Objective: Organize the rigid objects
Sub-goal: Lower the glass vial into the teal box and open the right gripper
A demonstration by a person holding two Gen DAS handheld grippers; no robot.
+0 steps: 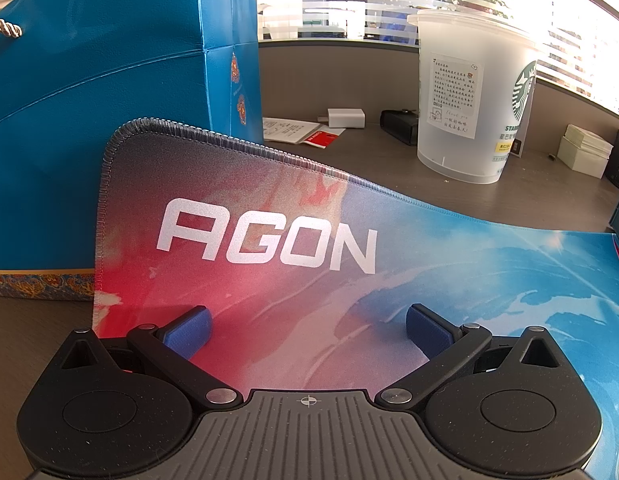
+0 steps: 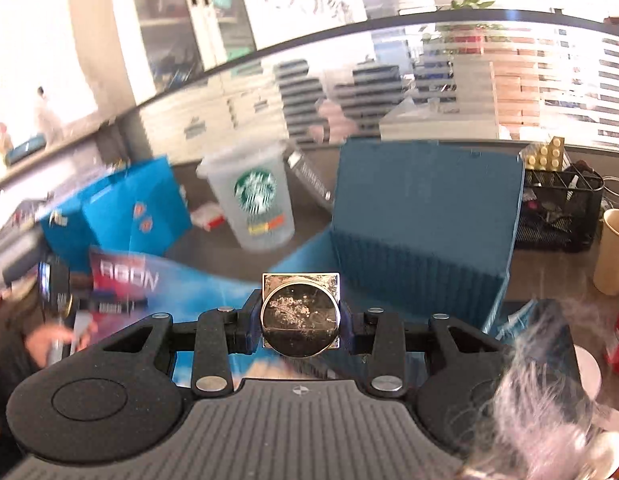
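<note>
Presently, one item in transit: right gripper [image 2: 301, 316] clamps a square metal piece with a round face [image 2: 300, 314] at frame centre, before the open blue box [image 2: 425, 216] at centre right, inside unseen. Left gripper [image 1: 307, 330] gapes wide, empty, over the mouse mat [image 1: 269, 240]. Judged early; cup [image 1: 469, 96] still out.

Bright window glare top right; fisheye edges curved; right wrist view motion-blurred.

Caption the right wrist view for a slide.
Right gripper holds a metal square-and-disc piece before the open blue box.
</note>
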